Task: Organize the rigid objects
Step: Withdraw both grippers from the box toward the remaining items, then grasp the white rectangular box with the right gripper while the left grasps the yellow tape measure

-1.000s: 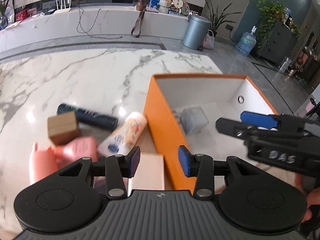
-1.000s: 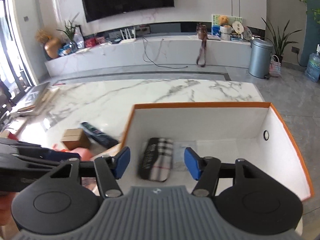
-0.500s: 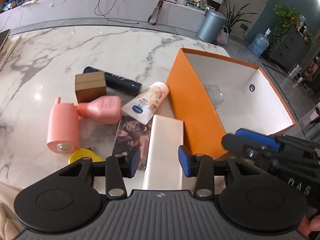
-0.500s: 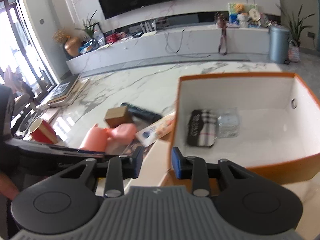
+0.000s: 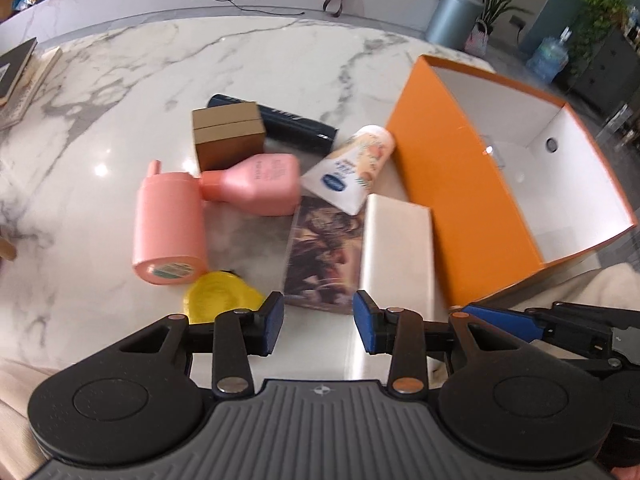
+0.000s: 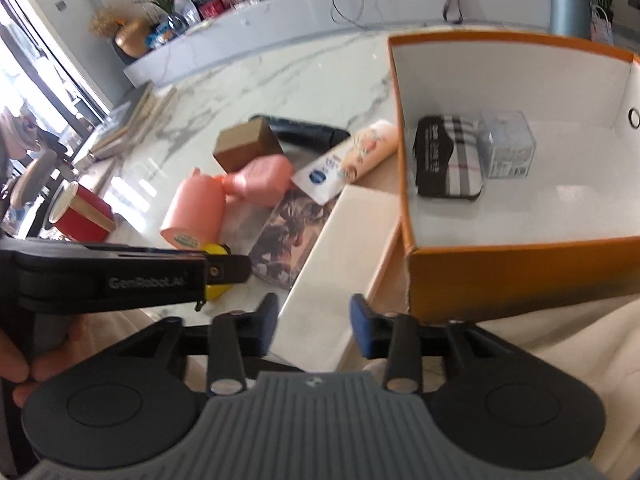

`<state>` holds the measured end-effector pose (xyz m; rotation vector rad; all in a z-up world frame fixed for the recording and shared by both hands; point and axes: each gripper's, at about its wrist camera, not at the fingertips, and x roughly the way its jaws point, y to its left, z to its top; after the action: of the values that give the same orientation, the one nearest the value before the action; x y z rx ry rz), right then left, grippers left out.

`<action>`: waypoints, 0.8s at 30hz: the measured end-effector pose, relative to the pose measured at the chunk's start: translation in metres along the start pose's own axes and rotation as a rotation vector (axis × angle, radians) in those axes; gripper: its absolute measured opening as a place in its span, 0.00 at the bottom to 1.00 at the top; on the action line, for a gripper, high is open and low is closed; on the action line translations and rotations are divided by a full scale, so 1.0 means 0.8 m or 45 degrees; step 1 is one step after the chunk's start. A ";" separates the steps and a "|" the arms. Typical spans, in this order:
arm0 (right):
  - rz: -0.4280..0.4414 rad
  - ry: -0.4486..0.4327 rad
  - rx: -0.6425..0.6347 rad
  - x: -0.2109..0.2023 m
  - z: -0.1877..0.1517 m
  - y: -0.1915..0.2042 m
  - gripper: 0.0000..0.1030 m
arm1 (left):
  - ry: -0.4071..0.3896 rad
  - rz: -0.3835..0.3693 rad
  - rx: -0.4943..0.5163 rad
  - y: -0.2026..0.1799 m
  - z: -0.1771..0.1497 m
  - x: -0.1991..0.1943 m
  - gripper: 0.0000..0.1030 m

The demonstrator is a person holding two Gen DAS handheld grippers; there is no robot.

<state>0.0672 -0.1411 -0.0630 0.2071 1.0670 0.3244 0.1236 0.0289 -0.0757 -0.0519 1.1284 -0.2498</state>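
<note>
An orange box [image 5: 452,184] with a white inside stands on the marble table; it also shows in the right wrist view [image 6: 520,276], holding a plaid case [image 6: 448,158] and a clear cube [image 6: 506,144]. Left of it lie a white flat box [image 5: 396,256], a picture card [image 5: 324,248], a white tube [image 5: 352,164], a pink bottle [image 5: 256,184], a pink cylinder [image 5: 168,224], a brown box [image 5: 228,132], a dark tube [image 5: 296,124] and a yellow object [image 5: 216,296]. My left gripper [image 5: 318,326] is open and empty above the card's near end. My right gripper [image 6: 314,330] is open and empty over the white box [image 6: 340,252].
A red cup [image 6: 82,214] and stacked books [image 6: 132,120] sit at the table's left. Books [image 5: 20,76] also show at the left edge in the left wrist view. The table's near edge lies just under both grippers.
Both grippers have pulled back and left from over the orange box toward the near edge; they now face the pile of loose objects. Both stay open and empty.
</note>
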 end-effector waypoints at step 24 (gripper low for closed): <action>-0.091 0.342 0.089 0.095 0.038 -0.003 0.66 | 0.329 0.181 0.470 0.021 0.027 0.062 0.66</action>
<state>0.1279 -0.1168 -0.1118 0.1902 1.3494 0.2550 0.1657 0.0322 -0.1134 0.3963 1.3191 -0.3407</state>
